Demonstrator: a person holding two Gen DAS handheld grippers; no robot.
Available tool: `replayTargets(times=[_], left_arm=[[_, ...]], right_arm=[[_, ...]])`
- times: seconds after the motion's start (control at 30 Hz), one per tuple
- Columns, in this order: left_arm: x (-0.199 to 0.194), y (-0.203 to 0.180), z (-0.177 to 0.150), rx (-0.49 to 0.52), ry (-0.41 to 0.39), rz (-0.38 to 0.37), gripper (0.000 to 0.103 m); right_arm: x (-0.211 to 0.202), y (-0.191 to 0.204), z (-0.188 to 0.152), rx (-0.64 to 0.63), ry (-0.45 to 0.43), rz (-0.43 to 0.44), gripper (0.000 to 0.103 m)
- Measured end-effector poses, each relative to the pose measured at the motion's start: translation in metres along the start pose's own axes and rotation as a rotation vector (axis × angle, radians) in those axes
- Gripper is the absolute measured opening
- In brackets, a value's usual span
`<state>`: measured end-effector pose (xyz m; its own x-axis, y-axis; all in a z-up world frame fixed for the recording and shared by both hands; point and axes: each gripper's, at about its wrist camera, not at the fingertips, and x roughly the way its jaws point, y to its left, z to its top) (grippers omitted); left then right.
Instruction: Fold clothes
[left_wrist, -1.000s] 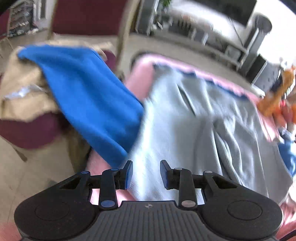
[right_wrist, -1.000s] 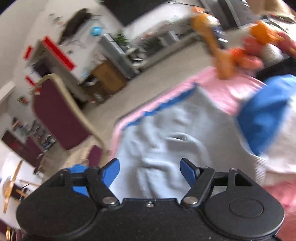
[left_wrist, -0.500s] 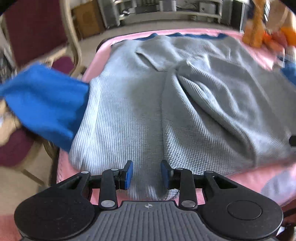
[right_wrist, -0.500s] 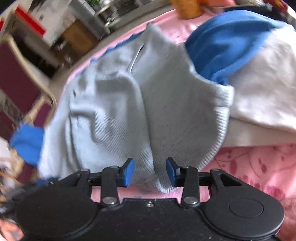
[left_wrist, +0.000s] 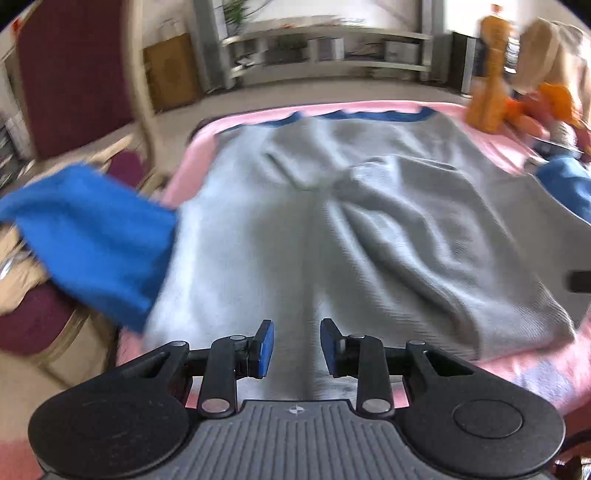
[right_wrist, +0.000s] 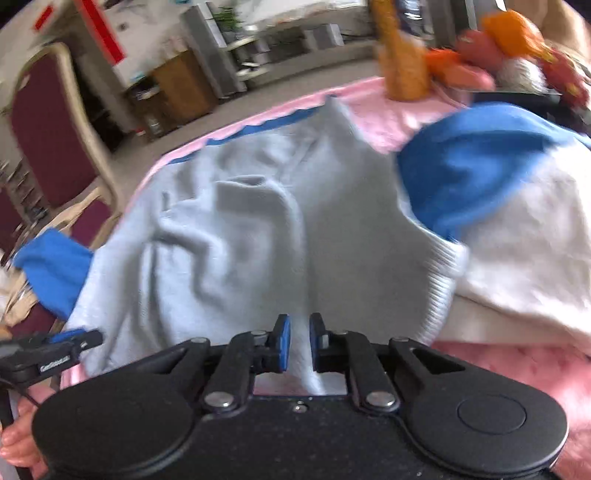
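A grey knit sweater (left_wrist: 369, 240) lies spread and rumpled on a pink-covered surface (left_wrist: 535, 365), with its near hem toward me. My left gripper (left_wrist: 297, 347) is at the hem's left part. Fabric fills the gap between its blue pads and rises tented into the jaws. In the right wrist view the sweater (right_wrist: 258, 240) runs down into my right gripper (right_wrist: 299, 341), whose pads stand close together on a pinch of the hem. The left gripper (right_wrist: 51, 354) shows there at lower left, held by a hand (right_wrist: 14, 443).
A blue garment (left_wrist: 88, 236) hangs over a maroon chair (left_wrist: 70, 74) at the left. A blue and white garment (right_wrist: 480, 177) lies on the sweater's right side. Orange stuffed toys (right_wrist: 402, 55) stand at the far right corner. Low shelves (left_wrist: 325, 44) stand beyond the floor.
My right gripper's fingers went from wide apart to nearly together on the sweater's hem. The left view swung from the chair side to face the sweater squarely, finger gap unchanged.
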<state>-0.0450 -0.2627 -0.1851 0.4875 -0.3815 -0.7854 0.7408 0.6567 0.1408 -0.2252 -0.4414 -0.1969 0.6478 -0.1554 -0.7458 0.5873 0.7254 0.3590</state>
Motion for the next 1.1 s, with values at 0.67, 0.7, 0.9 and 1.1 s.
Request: replayTargets(times=[0.67, 0.7, 0.9, 1.1], left_arm=[[-0.036, 0.076, 0.107, -0.154, -0.179, 0.049, 0.037], [-0.026, 0.081, 0.114, -0.171, -0.17, 0.062, 0.037], [0.061, 0.103, 0.16, -0.267, -0.038, 0.108, 0.037], [0.135, 0.146, 0.228, -0.475, 0.057, -0.015, 0.055]], right_arm=[[-0.048, 0.04, 0.122, -0.016, -0.238, 0.104, 0.051], [-0.045, 0.036, 0.13, -0.021, -0.269, 0.106, 0.061], [0.029, -0.025, 0.184, 0.171, -0.281, 0.016, 0.065], [0.111, -0.069, 0.237, 0.283, -0.244, -0.032, 0.058]])
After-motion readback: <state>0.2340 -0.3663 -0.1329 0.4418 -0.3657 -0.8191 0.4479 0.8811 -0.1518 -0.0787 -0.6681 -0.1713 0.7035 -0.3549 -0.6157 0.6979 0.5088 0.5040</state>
